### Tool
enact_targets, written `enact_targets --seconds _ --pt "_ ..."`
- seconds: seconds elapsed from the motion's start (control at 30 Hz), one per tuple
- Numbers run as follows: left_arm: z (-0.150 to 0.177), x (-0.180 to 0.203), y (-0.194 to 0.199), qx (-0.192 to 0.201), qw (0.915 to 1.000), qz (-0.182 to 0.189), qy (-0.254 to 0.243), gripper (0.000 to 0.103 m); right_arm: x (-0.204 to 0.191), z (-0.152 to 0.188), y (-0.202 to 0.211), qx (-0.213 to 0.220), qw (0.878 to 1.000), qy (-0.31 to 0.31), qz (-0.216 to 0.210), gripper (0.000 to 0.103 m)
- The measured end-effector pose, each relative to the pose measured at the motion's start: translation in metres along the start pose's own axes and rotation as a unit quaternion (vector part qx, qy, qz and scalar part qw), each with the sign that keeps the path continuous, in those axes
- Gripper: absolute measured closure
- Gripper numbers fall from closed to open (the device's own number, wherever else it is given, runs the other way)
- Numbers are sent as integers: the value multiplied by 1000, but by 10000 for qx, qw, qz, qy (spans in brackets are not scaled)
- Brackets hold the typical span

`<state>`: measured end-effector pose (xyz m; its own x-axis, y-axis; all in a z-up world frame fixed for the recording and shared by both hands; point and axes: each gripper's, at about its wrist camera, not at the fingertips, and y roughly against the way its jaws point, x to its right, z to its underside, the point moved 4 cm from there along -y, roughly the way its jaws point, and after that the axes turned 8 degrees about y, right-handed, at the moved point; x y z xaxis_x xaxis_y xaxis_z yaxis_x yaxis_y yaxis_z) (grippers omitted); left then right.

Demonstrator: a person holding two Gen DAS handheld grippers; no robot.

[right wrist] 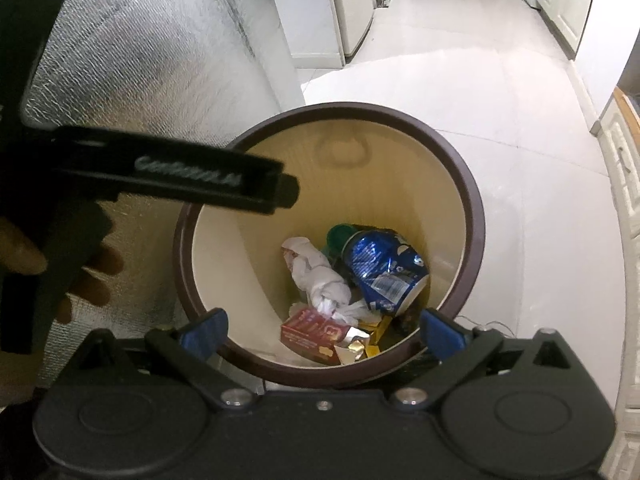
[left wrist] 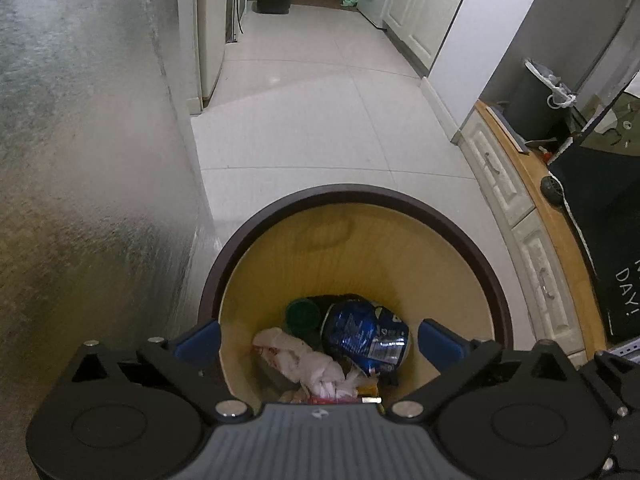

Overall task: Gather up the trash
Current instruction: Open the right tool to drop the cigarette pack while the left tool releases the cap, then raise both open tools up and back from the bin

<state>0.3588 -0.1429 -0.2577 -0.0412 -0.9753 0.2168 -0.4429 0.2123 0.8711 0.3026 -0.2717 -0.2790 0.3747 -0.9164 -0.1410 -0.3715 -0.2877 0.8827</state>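
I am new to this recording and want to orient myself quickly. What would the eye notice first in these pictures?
First comes the round bin with a dark brown rim, standing on the pale tiled floor beside a silvery textured wall. At its bottom lie a crushed blue can, white crumpled paper and a red box. Both claws, left and right, are above it, wide open and empty.

between the jaws, the red box (left wrist: 332, 400) is mostly hidden behind the gripper body; left of the jaws, a hand (right wrist: 80, 276) shows blurred, perhaps gripping the black handle (right wrist: 188, 176).
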Motion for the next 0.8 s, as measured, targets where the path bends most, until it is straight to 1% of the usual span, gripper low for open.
enact_targets --seconds 0.2,0.27,0.33,0.57,0.67,0.8 --pt "8 3 19 -13 10000 -68 -44 0 -6 0 15 104 9998 83 170 0" --pt "12 4 26 -112 9999 -100 -77 0 -7 0 23 164 9996 86 201 0" --pt "15 5 35 -124 9998 -101 -137 0 -8 0 30 211 9994 88 251 0" --pt "23 8 75 121 9996 -105 -253 0 -15 5 60 380 9984 128 398 0" --pt "28 10 94 210 9993 -31 -307 0 -18 9 77 457 9976 71 519 0" --pt "38 9 118 325 9986 -82 -401 0 -23 18 100 602 9963 55 619 0"
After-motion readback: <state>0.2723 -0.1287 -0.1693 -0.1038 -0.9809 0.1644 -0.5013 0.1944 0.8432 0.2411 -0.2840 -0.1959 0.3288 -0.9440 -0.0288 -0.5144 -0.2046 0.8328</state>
